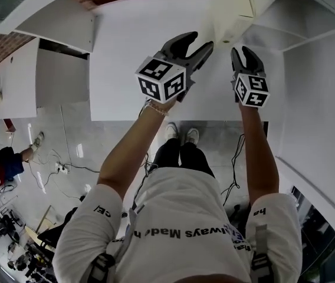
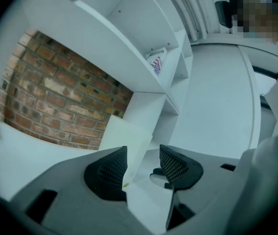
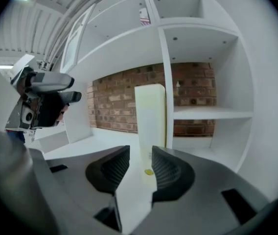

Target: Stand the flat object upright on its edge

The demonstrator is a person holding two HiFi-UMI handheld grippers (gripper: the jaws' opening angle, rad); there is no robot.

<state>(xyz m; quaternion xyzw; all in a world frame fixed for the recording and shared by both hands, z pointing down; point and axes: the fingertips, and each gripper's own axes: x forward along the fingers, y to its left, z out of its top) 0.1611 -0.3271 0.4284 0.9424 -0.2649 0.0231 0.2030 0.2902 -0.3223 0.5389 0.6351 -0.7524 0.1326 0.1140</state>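
The flat object (image 1: pixel 233 7) is a cream-white panel standing upright on its edge on the white table (image 1: pixel 120 69), at the far side. My left gripper (image 1: pixel 198 42) sits just left of its base, and my right gripper (image 1: pixel 243 52) is just in front of it. In the left gripper view the panel (image 2: pixel 123 140) rises beyond the left gripper (image 2: pixel 143 163), whose jaws stand apart without touching it. In the right gripper view the panel (image 3: pixel 151 116) stands tall ahead of the right gripper (image 3: pixel 140 165), with a gap between the pads and nothing pressed.
A white shelf unit (image 3: pixel 202 58) stands close behind the panel against a brick wall (image 2: pixel 56 102), with a small printed item (image 2: pixel 157 62) on a shelf. The table's near edge (image 1: pixel 173 119) lies just behind my wrists. A person (image 1: pixel 2 164) sits on the floor far left.
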